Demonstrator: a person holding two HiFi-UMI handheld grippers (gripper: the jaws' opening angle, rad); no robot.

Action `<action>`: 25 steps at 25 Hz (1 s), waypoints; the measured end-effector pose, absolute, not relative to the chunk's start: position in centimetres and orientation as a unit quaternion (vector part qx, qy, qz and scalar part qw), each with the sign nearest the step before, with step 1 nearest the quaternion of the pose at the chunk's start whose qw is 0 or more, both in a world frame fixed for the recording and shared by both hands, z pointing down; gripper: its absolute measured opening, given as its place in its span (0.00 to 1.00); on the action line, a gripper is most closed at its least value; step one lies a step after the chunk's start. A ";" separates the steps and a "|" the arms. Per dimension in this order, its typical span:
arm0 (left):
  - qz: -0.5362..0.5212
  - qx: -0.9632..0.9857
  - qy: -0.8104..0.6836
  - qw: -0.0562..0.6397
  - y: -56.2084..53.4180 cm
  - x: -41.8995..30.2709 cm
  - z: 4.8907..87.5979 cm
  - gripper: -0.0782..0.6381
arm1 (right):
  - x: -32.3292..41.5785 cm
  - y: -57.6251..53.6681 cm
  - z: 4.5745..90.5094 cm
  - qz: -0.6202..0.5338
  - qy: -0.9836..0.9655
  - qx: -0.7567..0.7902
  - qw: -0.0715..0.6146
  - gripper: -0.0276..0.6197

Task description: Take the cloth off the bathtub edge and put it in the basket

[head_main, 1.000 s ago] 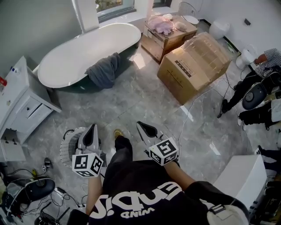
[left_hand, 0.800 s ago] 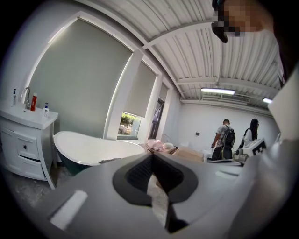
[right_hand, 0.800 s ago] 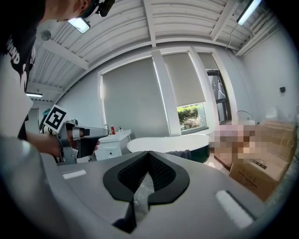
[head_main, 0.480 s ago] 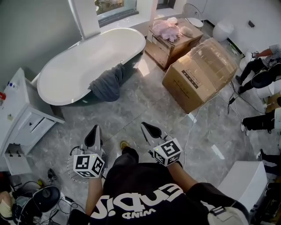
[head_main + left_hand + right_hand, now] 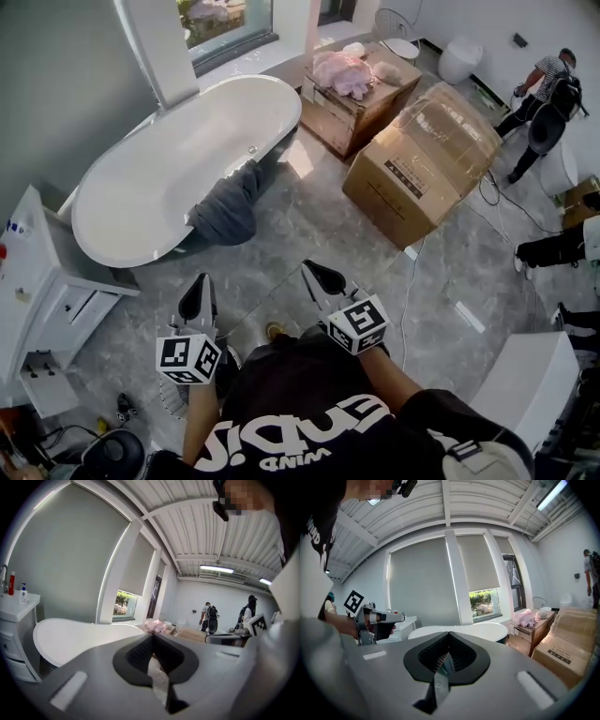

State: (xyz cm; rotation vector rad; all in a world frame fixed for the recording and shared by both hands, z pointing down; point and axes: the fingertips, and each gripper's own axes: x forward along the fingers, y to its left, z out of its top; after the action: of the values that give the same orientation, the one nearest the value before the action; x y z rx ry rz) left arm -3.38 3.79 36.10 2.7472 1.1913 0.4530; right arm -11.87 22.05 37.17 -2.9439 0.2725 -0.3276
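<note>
the dark grey cloth [image 5: 228, 208] hangs over the near right edge of the bathtub [image 5: 150, 187], bunched on the rim and spilling down the tub's dark outer wall. the tub is white inside and runs from near left to far right, with a window [image 5: 217, 17] at its far end. to its right, on the grey tiled floor [image 5: 300, 234], stands a large cardboard box [image 5: 422, 155] wrapped in clear film. farther off is a lower brown box [image 5: 361, 94] with a pink bundle [image 5: 337, 67] on top. a white cabinet [image 5: 42, 272] stands at the tub's near left end. both grippers are well apart from the cloth, on the near side of the floor, pointing toward the tub. the left gripper [image 5: 199, 281] has its jaws pressed together with nothing between them. the right gripper [image 5: 309, 267], beside it, is likewise closed and empty. a person [image 5: 544, 84] stands at the far right of the room.
</note>
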 end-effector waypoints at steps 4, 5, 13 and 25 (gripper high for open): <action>0.151 0.901 0.403 0.060 4.4 -1.5 36.2 0.11 | -10.3 22.7 37.1 -0.111 0.077 -0.987 0.082 0.06; 0.153 0.900 0.403 0.062 4.5 -1.0 36.4 0.11 | -9.9 22.7 37.1 -0.112 0.076 -0.987 0.081 0.06; 0.159 0.898 0.405 0.062 6.4 2.8 37.4 0.11 | -6.6 24.1 38.4 -0.124 0.077 -0.985 0.088 0.06; 0.153 0.915 0.367 0.063 10.2 12.3 36.3 0.11 | 5.1 28.3 38.2 -0.123 0.123 -0.980 0.092 0.06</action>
State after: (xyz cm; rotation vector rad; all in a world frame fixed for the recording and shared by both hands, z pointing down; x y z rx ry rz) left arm 12.31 10.20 36.34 2.7651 1.1095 0.4631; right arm 5.06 28.32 38.22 -2.9119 0.3663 -0.3661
